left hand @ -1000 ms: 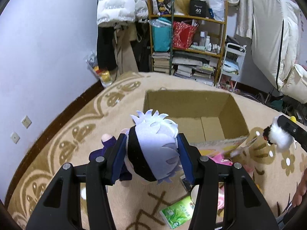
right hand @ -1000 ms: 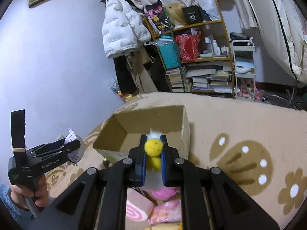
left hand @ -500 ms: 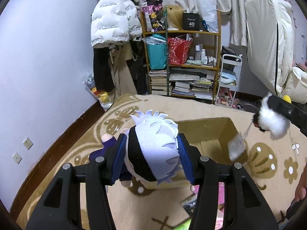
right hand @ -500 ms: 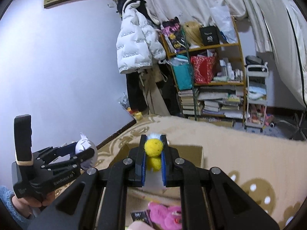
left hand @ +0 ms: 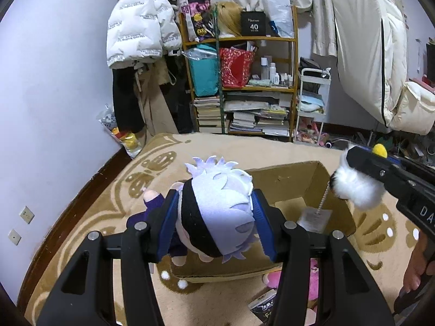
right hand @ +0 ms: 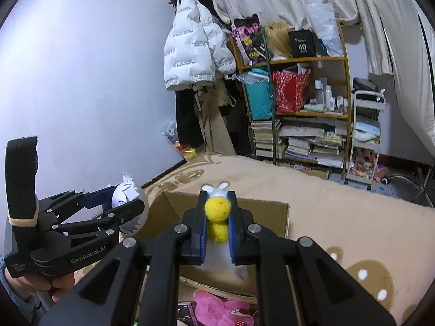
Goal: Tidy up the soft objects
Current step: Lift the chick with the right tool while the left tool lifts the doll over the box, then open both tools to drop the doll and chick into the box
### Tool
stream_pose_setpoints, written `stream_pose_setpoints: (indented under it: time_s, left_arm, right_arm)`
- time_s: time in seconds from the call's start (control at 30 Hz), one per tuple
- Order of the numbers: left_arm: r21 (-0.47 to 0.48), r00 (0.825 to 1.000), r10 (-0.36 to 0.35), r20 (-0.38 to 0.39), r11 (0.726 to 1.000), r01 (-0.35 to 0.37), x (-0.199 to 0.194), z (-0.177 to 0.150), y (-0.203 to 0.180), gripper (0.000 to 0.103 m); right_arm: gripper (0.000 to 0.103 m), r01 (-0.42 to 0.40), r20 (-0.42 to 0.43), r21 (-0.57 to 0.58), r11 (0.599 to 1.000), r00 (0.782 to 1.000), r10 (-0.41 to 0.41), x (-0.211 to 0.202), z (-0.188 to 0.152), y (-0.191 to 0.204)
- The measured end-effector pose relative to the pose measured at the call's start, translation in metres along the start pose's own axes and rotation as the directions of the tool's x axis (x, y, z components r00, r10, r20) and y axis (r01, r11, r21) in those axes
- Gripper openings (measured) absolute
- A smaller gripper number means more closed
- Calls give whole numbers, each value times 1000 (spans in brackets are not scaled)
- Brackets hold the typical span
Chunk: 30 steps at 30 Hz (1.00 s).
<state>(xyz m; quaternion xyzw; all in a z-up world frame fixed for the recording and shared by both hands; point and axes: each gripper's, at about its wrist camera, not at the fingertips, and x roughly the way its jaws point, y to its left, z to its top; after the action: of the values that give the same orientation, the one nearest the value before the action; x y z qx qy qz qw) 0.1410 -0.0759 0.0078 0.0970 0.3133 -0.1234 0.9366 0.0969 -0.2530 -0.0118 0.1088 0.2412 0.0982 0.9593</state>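
Two toys held aloft over cardboard box (left hand: 288, 179) on rug. Left gripper (left hand: 216, 228) jaws clenched on white-haired doll (left hand: 217, 212), near edge; right gripper (right hand: 216, 225) jaws grasping yellow-white fluffy toy (right hand: 217, 212), hang tag dangling inside. Judged: both positioned for drop-in.

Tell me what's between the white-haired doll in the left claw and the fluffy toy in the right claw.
In the left wrist view, only the open cardboard box lies below the gap between the white-haired doll and the fluffy toy, whose paper tag dangles there.
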Motion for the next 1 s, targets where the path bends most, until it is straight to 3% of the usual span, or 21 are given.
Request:
stream_pose_setpoints:
  time_s: [0.37,0.9,1.0]
  left_arm:
    - [-43,998,-38,-57,998,36,34,-10,4,53]
    - [-5,995,-19,-98,1000,18,53,-16,-12,59]
    - [-11,992,-46,-117,999,45,55,-18,-14,58]
  right_arm:
    - [13,-8,-91,33,999,996,11,30,-26,-18]
    - [16,-3,-124,83,997,992,13,38,-36,-34]
    - [17,-4,-133,83,997,991,15,39,-36,-33]
